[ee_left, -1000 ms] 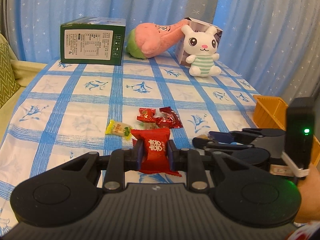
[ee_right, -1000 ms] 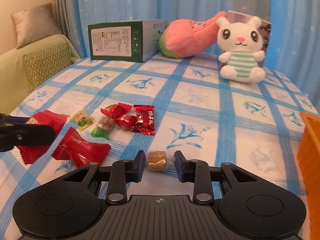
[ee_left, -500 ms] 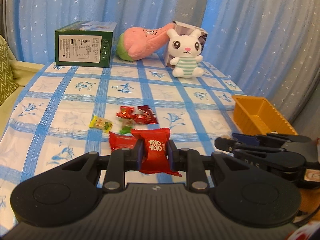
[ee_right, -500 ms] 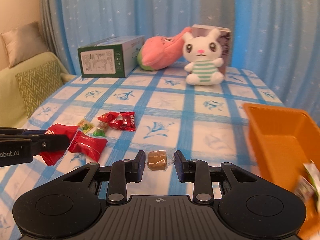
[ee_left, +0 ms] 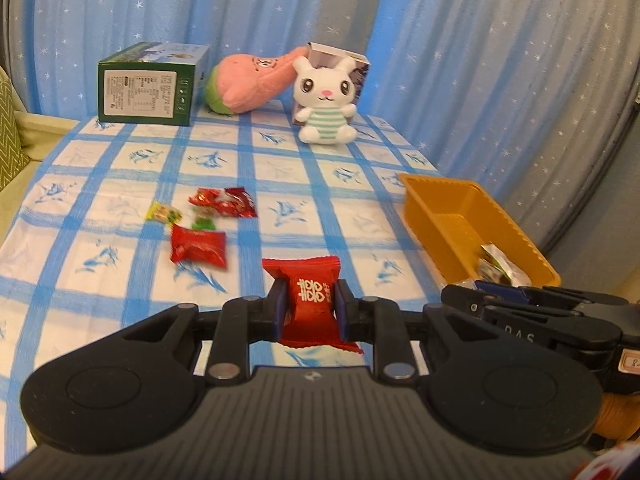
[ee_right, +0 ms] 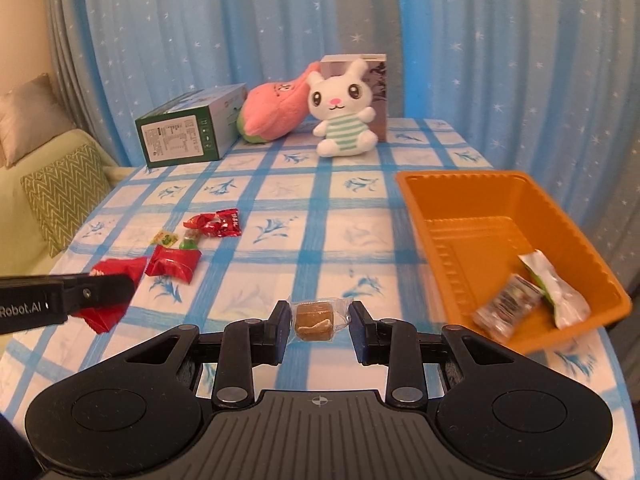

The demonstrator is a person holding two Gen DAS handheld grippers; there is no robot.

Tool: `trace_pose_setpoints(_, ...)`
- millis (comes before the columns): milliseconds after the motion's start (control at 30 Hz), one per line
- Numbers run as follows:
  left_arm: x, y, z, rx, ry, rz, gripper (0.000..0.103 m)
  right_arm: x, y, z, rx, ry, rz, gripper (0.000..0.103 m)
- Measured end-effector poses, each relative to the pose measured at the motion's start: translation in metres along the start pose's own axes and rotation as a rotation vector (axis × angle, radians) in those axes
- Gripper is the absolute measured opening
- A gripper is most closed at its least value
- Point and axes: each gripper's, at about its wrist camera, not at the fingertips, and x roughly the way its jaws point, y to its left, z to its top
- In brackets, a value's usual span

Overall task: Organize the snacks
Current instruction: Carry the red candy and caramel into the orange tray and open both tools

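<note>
My left gripper (ee_left: 310, 308) is shut on a red snack packet (ee_left: 308, 296) with white characters, held above the checked tablecloth. In the right wrist view my right gripper (ee_right: 320, 316) is shut on a brown candy in a clear wrapper (ee_right: 314, 316), just left of the orange tray (ee_right: 460, 178). The tray (ee_left: 440, 200) holds two wrapped snacks (ee_right: 508, 308) at its near end. On the cloth to the left lie another red packet (ee_left: 198, 246) and a cluster of small candies (ee_left: 224, 206). The right gripper's fingers (ee_left: 520, 312) show at the right edge of the left wrist view.
At the table's far end stand a green box (ee_left: 148, 90), a pink plush (ee_left: 248, 84) and a white bunny toy (ee_left: 326, 104) against a small carton. Blue star curtains hang behind. A sofa with a zigzag cushion (ee_right: 64, 192) borders the table's left side.
Both grippers have risen and moved right with their snacks. The orange tray has come fully into view, and the loose candies now lie farther away to the left.
</note>
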Motion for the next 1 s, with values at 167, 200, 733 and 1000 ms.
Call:
trace_pose_setpoints(167,-0.007,-0.019,-0.006,0.013,0.009,-0.017,0.022,-0.022,-0.012,-0.004,0.020,-0.011,-0.017,0.032)
trace_pose_setpoints(200,-0.008,-0.023,-0.006,0.019,0.009,-0.020,0.022,-0.025,-0.015,-0.004,0.024,-0.014,-0.021,0.032)
trace_pose_setpoints(733,-0.001,-0.070,-0.001,0.085,0.025,-0.072,0.022,-0.055,-0.062,-0.007,0.103,-0.046,-0.080,0.032)
trace_pose_setpoints(1000,0.013,-0.097,0.005,0.117,0.036,-0.112,0.022,-0.066,-0.088,0.000,0.145,-0.062,-0.111,0.032)
